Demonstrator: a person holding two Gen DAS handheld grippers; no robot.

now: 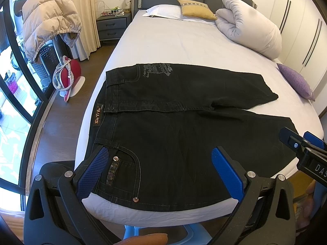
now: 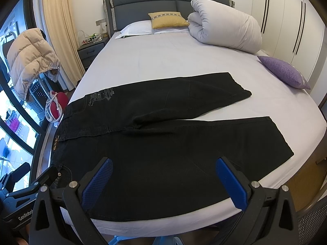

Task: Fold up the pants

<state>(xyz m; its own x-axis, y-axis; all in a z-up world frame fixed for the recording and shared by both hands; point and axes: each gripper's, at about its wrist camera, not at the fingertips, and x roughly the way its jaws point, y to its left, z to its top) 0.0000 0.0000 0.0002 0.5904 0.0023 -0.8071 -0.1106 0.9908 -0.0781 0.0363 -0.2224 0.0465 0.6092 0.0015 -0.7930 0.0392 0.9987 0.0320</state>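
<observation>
— Two claws, both spread wide and holding nothing: that was what I had to work with. The pants lay flat across the foot end of the bed, waistband toward the bed's left edge, the two legs splayed apart toward the right edge.

— Where did you have each claw?

— My left claw hung over the near hip, by the front pocket close to the bed's near edge. My right claw hung over the near leg, further toward the hem. Neither pad touched cloth, as far as I could tell.

— So what was the step?

— As I judged it, laying one leg over the other, lengthwise. To do that well I wanted both grips on the near side seam, one at the waistband and one down the leg, taking the whole thickness of denim rather than only the top layer.

— And the carry?

— I reckoned both claws should rise together and travel level toward the far leg, so the crotch seam became the fold line. The legs lay at an angle, so I expected to swing the hem further than the hip to bring the edges even.

— Any worry?

— The near hip sat close to the bed's edge; a low pinch could have caught the sheet.
</observation>
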